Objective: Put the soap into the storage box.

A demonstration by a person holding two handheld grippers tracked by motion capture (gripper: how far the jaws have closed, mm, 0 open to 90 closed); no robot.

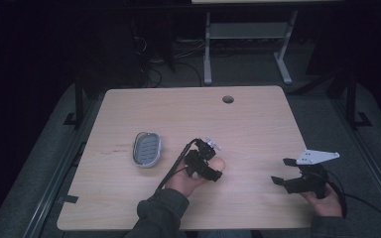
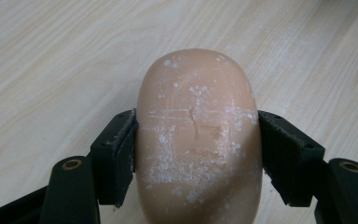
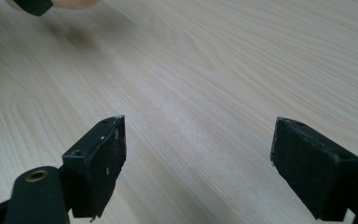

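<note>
The left tongs clamp both sides of a peach-coloured, white-flecked bar, probably soap, over the wooden counter. The right tongs gape wide and empty. A grey dish sits to the left.

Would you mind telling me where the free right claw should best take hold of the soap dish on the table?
Probably across the soap dish's narrow width, from above: it lies flat, an oval with a raised rim, and the right claw is open.
</note>
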